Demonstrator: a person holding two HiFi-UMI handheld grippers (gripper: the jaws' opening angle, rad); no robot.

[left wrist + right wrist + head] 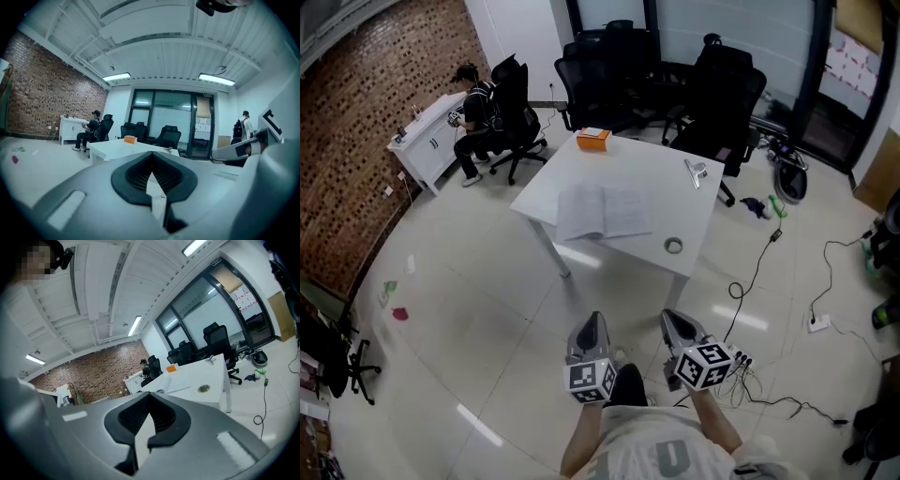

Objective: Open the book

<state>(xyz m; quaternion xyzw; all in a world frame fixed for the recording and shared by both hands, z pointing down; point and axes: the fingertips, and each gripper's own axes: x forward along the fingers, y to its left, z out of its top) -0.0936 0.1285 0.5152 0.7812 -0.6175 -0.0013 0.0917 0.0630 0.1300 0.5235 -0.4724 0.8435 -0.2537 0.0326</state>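
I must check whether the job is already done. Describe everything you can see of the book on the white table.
The book lies flat and open, face up, on the white table, near its lower-left edge in the head view. Two pale pages spread either side of a central fold; their print is too small to read. It looks like thin paper. Only the table touches it; the tape roll lies apart from it.

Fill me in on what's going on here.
A person stands back from the white rectangular table, holding the left hand-held gripper and the right hand-held gripper low in front. Both are shut and empty, and neither touches anything. The white paper book lies on the table, apparently already spread open. A small orange box and a roll of tape sit on the table too.
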